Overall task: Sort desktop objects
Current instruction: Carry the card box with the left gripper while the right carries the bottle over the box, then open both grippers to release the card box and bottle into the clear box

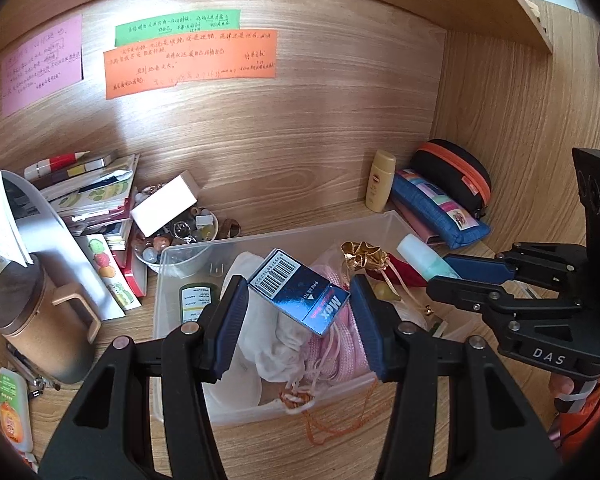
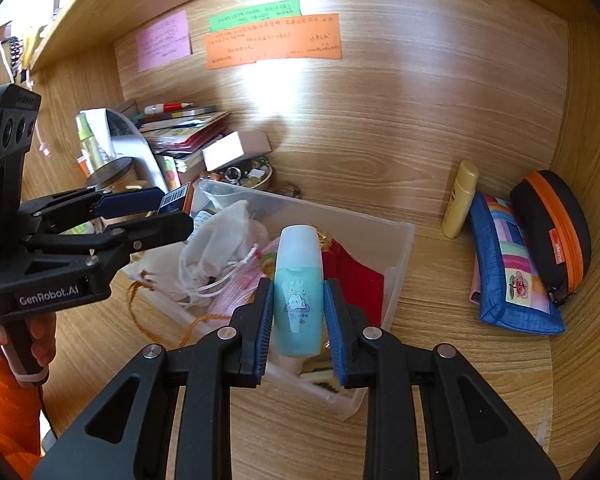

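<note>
Blue box (image 1: 300,296) marked "Max", barcode end up, clamped tilted between the pads of the left gripper (image 1: 300,316), jaws partly apart and closed on its sides, above the clear plastic bin (image 1: 284,240). Pale turquoise bottle (image 2: 298,292) with a cloud sticker, pinched upright in the right gripper (image 2: 298,320), jaws drawn in tight on its sides, over the near right part of the same bin. Inside the bin: a white drawstring pouch (image 1: 268,344), a pink knitted pouch (image 1: 336,344), a red pouch (image 2: 356,280) with a gold bow. An orange cord (image 1: 324,428) hanging over the near wall onto the table (image 1: 260,452).

Light wood-grain table, closed in by a back panel and a right side panel of matching wood, with a wooden shelf overhead. On the back panel, three handwritten paper notes: pink (image 1: 44,68) at left, green (image 1: 176,26) above orange (image 1: 188,62). Far left: a heap of books and booklets (image 1: 92,196), a white box (image 1: 166,202) resting on a small bowl of trinkets (image 1: 172,244), a copper-coloured lidded mug (image 1: 40,320) nearer. Far right against the panels: a yellow bottle (image 2: 460,200) standing, a blue patchwork pencil case (image 2: 508,276), a black case with an orange zip (image 2: 552,232). An orange sleeve (image 2: 4,392) at the left edge of the right wrist view.
</note>
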Demonstrator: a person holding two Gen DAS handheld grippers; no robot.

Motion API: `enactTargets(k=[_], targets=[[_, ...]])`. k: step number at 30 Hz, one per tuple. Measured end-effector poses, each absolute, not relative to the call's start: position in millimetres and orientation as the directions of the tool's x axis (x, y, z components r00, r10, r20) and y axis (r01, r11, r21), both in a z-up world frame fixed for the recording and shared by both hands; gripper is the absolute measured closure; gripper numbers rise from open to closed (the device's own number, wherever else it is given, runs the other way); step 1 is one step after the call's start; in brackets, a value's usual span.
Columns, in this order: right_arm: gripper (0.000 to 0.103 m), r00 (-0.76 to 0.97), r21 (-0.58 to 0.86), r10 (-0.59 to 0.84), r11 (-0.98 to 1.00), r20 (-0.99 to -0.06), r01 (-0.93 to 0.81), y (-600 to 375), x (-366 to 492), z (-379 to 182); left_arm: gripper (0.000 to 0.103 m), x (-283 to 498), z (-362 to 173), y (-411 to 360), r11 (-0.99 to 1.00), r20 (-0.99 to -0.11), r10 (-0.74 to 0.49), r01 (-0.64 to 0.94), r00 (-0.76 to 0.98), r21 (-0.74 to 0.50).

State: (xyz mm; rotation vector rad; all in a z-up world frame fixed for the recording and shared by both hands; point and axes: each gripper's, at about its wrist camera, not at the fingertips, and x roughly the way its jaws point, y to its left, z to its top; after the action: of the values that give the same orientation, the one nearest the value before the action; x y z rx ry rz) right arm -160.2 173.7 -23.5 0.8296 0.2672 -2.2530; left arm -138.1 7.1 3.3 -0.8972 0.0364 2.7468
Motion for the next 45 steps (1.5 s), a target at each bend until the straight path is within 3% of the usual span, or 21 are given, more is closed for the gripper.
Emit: enactTargets(k=[21, 34, 38, 42, 45], targets=[[0.080, -0.530, 0.037, -0.523, -0.734, -0.667, 0.678, 158, -195, -41, 0.051, -179, -21, 17, -0.971, -0.658, 0.213, -0.233, -0.722, -0.059], [0.080, -0.562, -0.045, -0.496, -0.722, -0.662, 0.691, 145, -188, -41, 0.048, -182, -23, 15, -0.975, -0.667, 0.199, -0.213, -0.718, -0.062], [0.066, -0.582, -0.070, -0.489, -0.724, -0.650, 0.686, 144, -183, -38, 0.032, -181, -19, 11, -0.979, -0.658, 0.190, -0.194, -0.728, -0.069], [0.063, -0.599, -0.093, -0.484, -0.724, -0.638, 0.684, 145, -177, -33, 0.031, -179, -16, 9, -0.980, -0.652, 0.188, -0.189, -0.734, -0.070], [0.055, -0.622, -0.118, -0.466, -0.734, -0.629, 0.669, 146, -174, -29, 0.029, -178, -15, 7, -0.981, -0.651, 0.185, -0.182, -0.736, -0.072]])
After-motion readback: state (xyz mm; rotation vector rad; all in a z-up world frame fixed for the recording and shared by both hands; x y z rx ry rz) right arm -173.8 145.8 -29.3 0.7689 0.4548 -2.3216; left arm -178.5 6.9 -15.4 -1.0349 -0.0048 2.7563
